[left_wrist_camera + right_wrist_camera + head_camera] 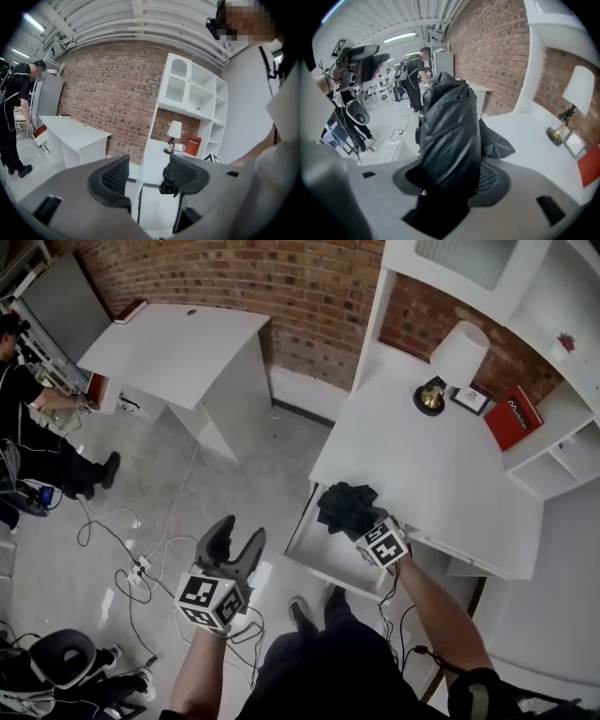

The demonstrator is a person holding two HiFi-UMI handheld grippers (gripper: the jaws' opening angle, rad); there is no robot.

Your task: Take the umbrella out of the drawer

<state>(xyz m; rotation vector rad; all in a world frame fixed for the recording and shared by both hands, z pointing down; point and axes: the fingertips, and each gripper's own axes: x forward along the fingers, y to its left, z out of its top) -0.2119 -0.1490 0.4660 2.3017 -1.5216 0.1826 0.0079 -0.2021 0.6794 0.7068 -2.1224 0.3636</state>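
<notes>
A folded black umbrella (345,506) is clamped in my right gripper (361,526), held up over the front edge of the white desk (441,474) above the open drawer (323,554). In the right gripper view the umbrella (450,136) fills the space between both pads and rises out past the tips. My left gripper (234,545) hangs over the floor left of the drawer, open and holding nothing. In the left gripper view the drawer (152,201) and the umbrella (169,180) show between its fingers (115,176).
On the desk stand a lamp (452,367), a small frame (470,399) and a red book (512,417), with white shelves (562,446) at the right. Cables (141,559) and a power strip lie on the floor. A second white desk (178,352) and a person (28,418) are at the far left.
</notes>
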